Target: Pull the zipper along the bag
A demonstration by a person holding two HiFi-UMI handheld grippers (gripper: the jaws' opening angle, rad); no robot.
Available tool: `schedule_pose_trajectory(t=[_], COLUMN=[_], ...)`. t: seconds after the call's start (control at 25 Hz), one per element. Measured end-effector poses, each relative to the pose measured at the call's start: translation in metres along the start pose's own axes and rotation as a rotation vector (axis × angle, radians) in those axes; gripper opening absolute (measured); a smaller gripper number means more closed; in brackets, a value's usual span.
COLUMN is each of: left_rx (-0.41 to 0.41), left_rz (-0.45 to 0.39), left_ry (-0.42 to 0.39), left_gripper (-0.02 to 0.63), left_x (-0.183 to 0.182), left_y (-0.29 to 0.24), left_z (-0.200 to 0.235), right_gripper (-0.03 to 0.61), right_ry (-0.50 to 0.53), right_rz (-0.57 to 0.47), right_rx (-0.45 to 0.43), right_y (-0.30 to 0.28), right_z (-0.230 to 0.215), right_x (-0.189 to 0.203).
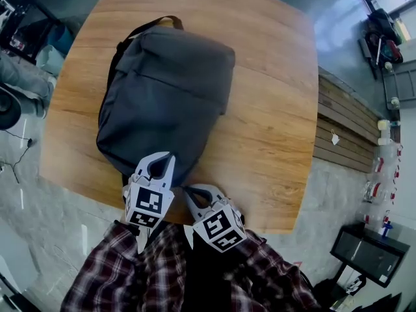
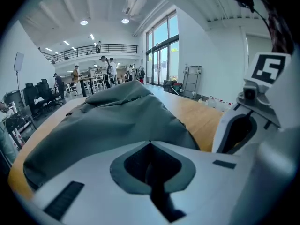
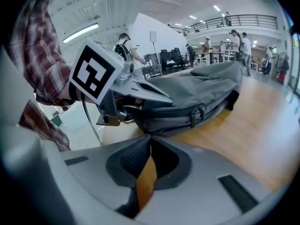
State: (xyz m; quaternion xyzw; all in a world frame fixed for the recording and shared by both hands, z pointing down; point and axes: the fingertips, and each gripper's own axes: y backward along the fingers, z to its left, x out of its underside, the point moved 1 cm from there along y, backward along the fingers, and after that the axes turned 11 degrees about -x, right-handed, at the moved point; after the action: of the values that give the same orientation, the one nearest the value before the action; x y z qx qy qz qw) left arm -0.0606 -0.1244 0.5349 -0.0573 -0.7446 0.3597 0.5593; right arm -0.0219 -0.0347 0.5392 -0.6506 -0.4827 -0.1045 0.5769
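Grey fabric backpack (image 1: 166, 96) lies flat on the round wooden table (image 1: 273, 129), its handle pointing away from me. My left gripper (image 1: 168, 156) is over its near edge, jaws together and empty. My right gripper (image 1: 190, 190), just beside it, is closed on nothing too.

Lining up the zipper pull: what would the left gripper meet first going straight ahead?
The grey backpack: its near end lies just ahead of the left gripper, whose jaws are shut. The exact gap is unclear.

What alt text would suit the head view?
A dark grey backpack lies flat on a wooden table. At its near end, the left gripper and right gripper, held by plaid-sleeved arms, point toward it, jaws closed.
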Motion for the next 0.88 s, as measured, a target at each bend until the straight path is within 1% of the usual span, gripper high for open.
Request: schedule_pose_trajectory(t=[0.24, 0.4, 0.44, 0.48, 0.52, 0.56, 0.6, 0.64, 0.72, 0.8, 0.88], left_rx=[0.036, 0.047, 0.051, 0.056, 0.061, 0.065, 0.066, 0.065, 0.058, 0.056, 0.05], left_rz=[0.008, 0.017, 0.02, 0.026, 0.034, 0.041, 0.048, 0.057, 0.083, 0.099, 0.089], left_ry=[0.012, -0.001, -0.005, -0.01, -0.017, -0.025, -0.029, -0.029, -0.021, 0.003, 0.054], left_gripper=[0.008, 0.008, 0.009, 0.009, 0.009, 0.008, 0.009, 0.009, 0.009, 0.009, 0.009], left_x=[0.0, 0.002, 0.002, 0.004, 0.005, 0.006, 0.007, 0.007, 0.008, 0.005, -0.008], left_y=[0.0, 0.0, 0.0, 0.0, 0.0, 0.001, 0.002, 0.002, 0.002, 0.002, 0.004], left_z=[-0.001, -0.004, -0.006, -0.007, -0.008, -0.008, -0.008, -0.007, -0.005, -0.003, 0.001], right_gripper=[0.017, 0.017, 0.017, 0.017, 0.006, 0.006, 0.006, 0.006, 0.006, 0.006, 0.006], right_ry=[-0.037, -0.007, -0.007, -0.024, -0.073, -0.15, -0.223, -0.258, -0.231, -0.206, -0.212], right_rz=[-0.017, -0.001, 0.002, -0.004, -0.03, -0.078, -0.126, -0.149, -0.138, -0.137, -0.159], right_rx=[0.082, 0.114, 0.136, 0.182, 0.247, 0.306, 0.344, 0.364, 0.373, 0.365, 0.358], right_y=[0.028, 0.032, 0.034, 0.039, 0.05, 0.067, 0.087, 0.105, 0.124, 0.124, 0.118], right_z=[-0.047, -0.073, -0.082, -0.096, -0.119, -0.146, -0.173, -0.193, -0.211, -0.208, -0.2], right_x=[0.002, -0.007, -0.009, -0.009, -0.008, -0.008, -0.012, -0.019, -0.034, -0.041, -0.045])
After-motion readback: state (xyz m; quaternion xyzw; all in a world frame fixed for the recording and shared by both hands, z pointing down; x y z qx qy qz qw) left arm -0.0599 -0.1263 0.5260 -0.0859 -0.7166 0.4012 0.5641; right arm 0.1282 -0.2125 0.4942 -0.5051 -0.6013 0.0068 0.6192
